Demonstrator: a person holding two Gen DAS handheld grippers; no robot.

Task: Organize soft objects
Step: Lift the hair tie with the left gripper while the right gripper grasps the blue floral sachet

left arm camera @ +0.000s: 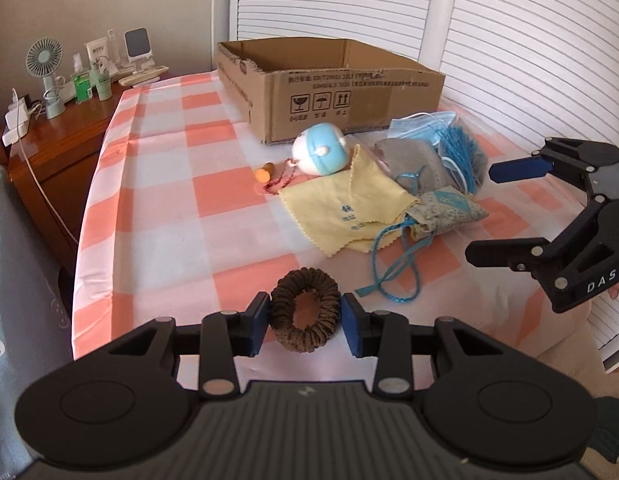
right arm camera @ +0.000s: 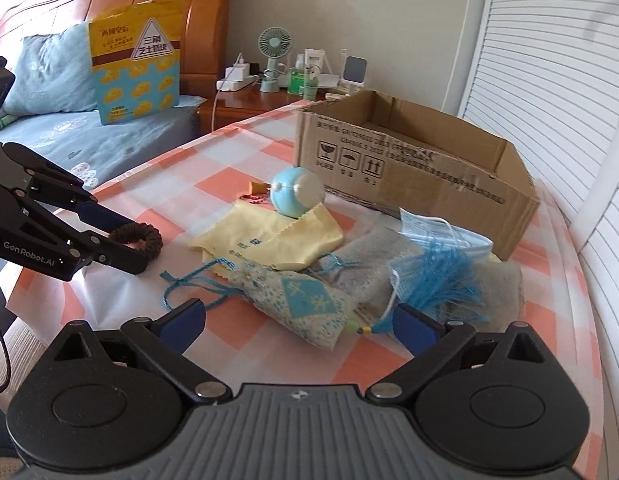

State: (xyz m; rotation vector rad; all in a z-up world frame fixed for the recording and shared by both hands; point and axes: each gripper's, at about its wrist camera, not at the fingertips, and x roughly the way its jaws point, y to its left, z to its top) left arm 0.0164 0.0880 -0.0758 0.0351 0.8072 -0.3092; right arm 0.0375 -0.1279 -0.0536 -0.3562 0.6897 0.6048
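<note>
A brown hair scrunchie [left arm camera: 303,312] sits between the blue pads of my left gripper [left arm camera: 305,320], which is shut on it near the front of the checked tablecloth [left arm camera: 169,184]. The right wrist view shows the same scrunchie [right arm camera: 143,238] in the left gripper [right arm camera: 135,244]. My right gripper [right arm camera: 299,324] stands wide open and holds nothing, just short of a patterned sachet [right arm camera: 305,300] with a blue cord. From the left wrist view the right gripper [left arm camera: 497,212] hangs to the right of the sachet [left arm camera: 445,210]. An open cardboard box [left arm camera: 329,88] stands at the back.
A yellow cloth [left arm camera: 345,208], a blue-and-white ball toy [left arm camera: 319,154], a grey cloth [left arm camera: 413,160], blue face masks [left arm camera: 417,128] and a blue tassel [left arm camera: 463,148] lie in front of the box. A wooden bedside table [left arm camera: 57,140] with a fan and bottles stands left, a bed [right arm camera: 109,140] beyond.
</note>
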